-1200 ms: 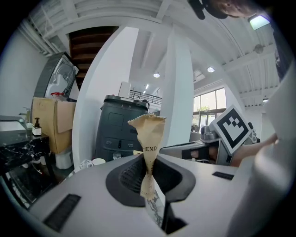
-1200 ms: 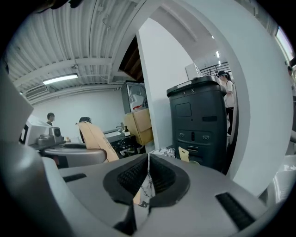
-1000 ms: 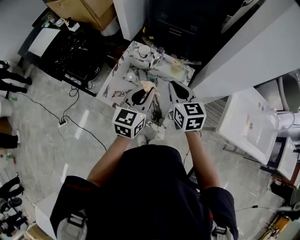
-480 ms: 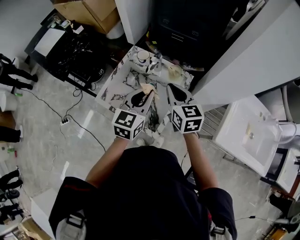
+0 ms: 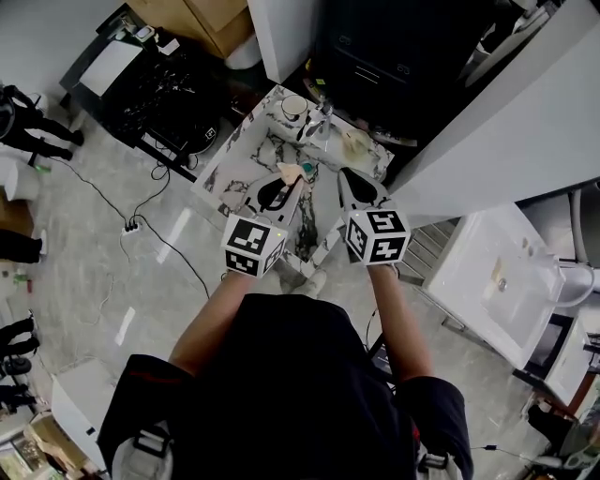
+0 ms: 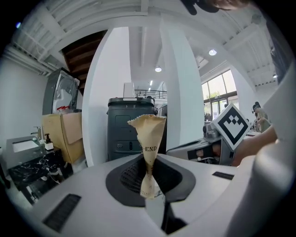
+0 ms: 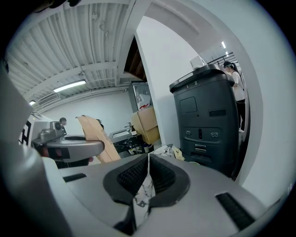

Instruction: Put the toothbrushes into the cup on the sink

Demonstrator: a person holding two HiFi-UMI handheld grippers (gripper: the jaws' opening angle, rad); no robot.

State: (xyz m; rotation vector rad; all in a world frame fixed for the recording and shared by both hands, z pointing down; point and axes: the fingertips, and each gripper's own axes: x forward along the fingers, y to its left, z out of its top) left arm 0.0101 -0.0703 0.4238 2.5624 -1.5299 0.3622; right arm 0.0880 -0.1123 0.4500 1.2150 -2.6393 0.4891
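Note:
My left gripper (image 5: 287,178) is shut on a tan paper-wrapped toothbrush (image 5: 292,172). In the left gripper view the crumpled wrapper (image 6: 148,139), printed END, stands upright out of the jaws of that gripper (image 6: 149,163). My right gripper (image 5: 344,175) hovers just right of it, shut, with nothing between the pads; its jaws (image 7: 148,162) meet at the tips. Both grippers hang over the near part of the marble sink counter (image 5: 246,159). The white cup (image 5: 294,107) stands at the counter's far edge. A small teal thing (image 5: 307,169) lies on the counter between the grippers; what it is I cannot tell.
A dark cabinet (image 5: 375,66) stands behind the counter, with a white pillar (image 5: 281,33) and cardboard boxes (image 5: 202,19) to its left. Cables (image 5: 141,206) trail on the floor at left. A white washbasin (image 5: 492,272) sits at right. The left gripper (image 7: 69,147) shows in the right gripper view.
Both grippers keep nearly the same place over the counter, the right one edging slightly forward. The left still holds the wrapped toothbrush. The head view has shifted a little.

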